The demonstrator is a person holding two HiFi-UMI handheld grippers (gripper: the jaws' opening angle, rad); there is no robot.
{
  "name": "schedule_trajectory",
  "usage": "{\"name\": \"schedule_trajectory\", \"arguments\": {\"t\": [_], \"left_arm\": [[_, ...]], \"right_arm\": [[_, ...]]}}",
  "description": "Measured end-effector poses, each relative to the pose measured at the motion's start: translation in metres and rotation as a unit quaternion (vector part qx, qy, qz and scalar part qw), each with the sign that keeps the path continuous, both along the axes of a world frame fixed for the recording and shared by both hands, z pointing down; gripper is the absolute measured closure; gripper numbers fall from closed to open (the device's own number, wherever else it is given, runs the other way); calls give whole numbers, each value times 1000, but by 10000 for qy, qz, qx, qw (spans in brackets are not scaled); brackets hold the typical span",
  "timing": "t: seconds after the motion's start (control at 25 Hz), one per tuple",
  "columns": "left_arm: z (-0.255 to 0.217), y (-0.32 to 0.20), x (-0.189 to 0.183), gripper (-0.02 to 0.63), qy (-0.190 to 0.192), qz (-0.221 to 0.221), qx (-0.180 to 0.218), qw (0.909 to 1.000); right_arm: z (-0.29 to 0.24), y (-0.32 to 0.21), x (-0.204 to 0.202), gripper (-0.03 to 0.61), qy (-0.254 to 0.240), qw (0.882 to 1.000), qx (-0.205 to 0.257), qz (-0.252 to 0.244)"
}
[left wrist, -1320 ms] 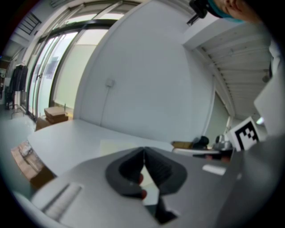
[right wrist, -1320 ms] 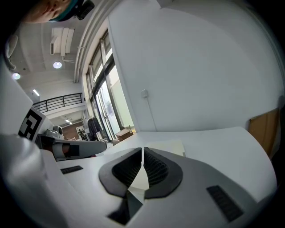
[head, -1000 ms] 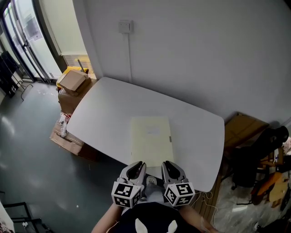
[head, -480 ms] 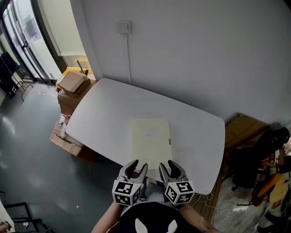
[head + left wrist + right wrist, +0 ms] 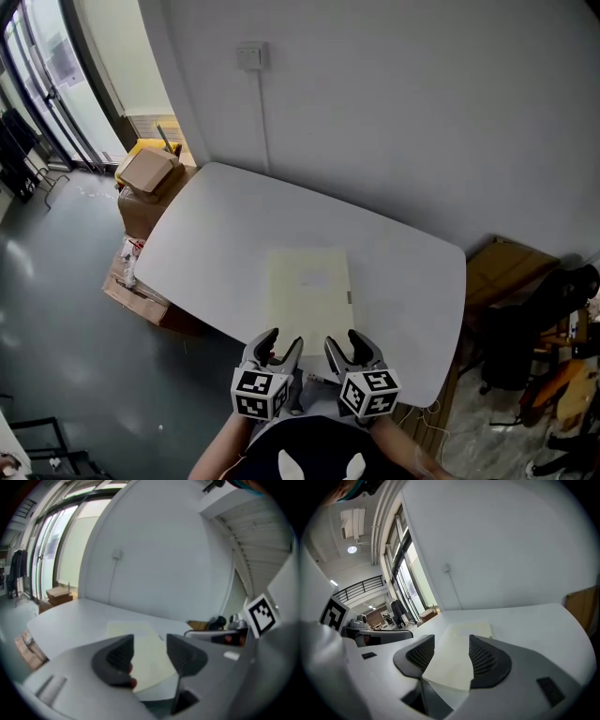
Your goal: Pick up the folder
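Opened just now from pressed together to spread, on both the left gripper (image 5: 282, 342) and the right gripper (image 5: 344, 342); also brought slightly lower in the head view than a second ago, with the folder (image 5: 309, 292) unmoved

Head view: shows the pale yellow folder lying flat on the white table (image 5: 225, 225), close to the table's 6 o'clock edge, long sides running from 12 to 6 o'clock. Places both grippers side by side at 6 o'clock of the folder, at its near short edge, marker cubes (image 5: 260, 394) turned toward the person. Includes cardboard boxes (image 5: 148, 171) on the floor at 10 o'clock of the table and a wall plate (image 5: 249, 56) at 12 o'clock

Left gripper view: shows the left gripper (image 5: 150, 651) with jaws spread and pinching nothing; looks along them at the folder (image 5: 133, 630), seen through the gap, clear of both pads

Right gripper view: shows the right gripper (image 5: 447, 653) likewise spread and empty; frames the folder (image 5: 466, 632) between the two ribbed pads, near corner at 6 o'clock, touching neither
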State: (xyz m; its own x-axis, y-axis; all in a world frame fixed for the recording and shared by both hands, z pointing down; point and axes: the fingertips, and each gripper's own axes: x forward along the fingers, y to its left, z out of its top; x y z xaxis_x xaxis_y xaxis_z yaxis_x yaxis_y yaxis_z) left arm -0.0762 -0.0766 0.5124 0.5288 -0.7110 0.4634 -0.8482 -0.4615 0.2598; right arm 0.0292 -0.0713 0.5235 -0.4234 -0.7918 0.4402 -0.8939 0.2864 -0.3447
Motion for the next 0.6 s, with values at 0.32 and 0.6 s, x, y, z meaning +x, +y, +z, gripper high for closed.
{"name": "schedule_trajectory", "arguments": {"t": [0.32,0.6], "left_arm": [[19,-16,1,374,-150,-20,-238,9996],[34,-31,6,353,-301,-103,-359,9988]], "right_arm": [[15,-18,8,353,85,9995,-286,-67],[34,-31,17,331,236,9976,-624,-164]]}}
